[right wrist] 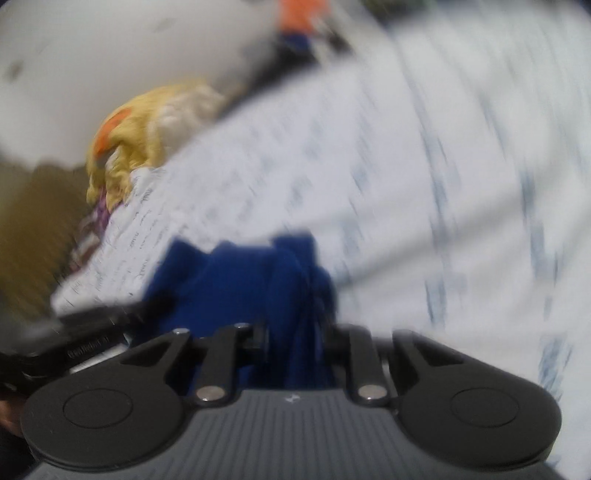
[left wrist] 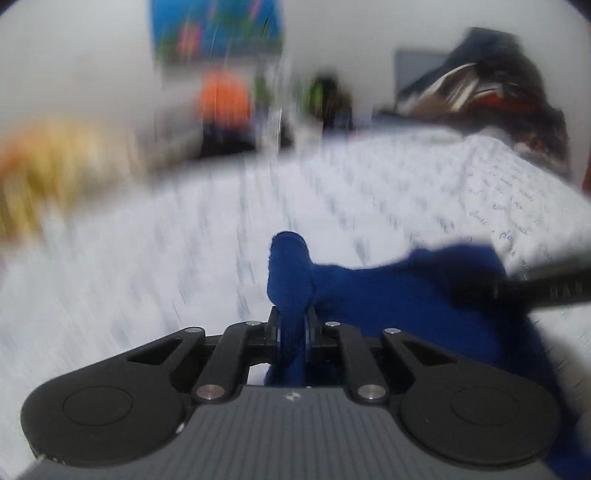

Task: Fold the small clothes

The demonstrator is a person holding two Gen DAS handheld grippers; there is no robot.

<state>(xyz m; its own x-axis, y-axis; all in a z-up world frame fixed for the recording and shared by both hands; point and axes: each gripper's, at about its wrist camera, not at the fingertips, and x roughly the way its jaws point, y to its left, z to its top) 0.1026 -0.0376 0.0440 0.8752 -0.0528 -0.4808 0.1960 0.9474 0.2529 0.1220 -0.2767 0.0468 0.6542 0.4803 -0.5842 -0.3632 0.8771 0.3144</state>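
Note:
A small dark blue garment (left wrist: 391,291) hangs between both grippers above a white bedsheet (left wrist: 147,258) printed with small script. My left gripper (left wrist: 291,325) is shut on one bunched edge of it. My right gripper (right wrist: 295,332) is shut on another part of the blue garment (right wrist: 258,280). In the left wrist view the right gripper shows as a black bar at the right edge, against the cloth. In the right wrist view the left gripper shows as a black bar at lower left. Both views are motion-blurred.
A pile of dark and red clothes (left wrist: 491,96) lies at the bed's far right. A yellow and orange item (right wrist: 147,133) lies at the bed's left edge. An orange object (left wrist: 223,96) and a blue poster (left wrist: 214,29) are behind the bed.

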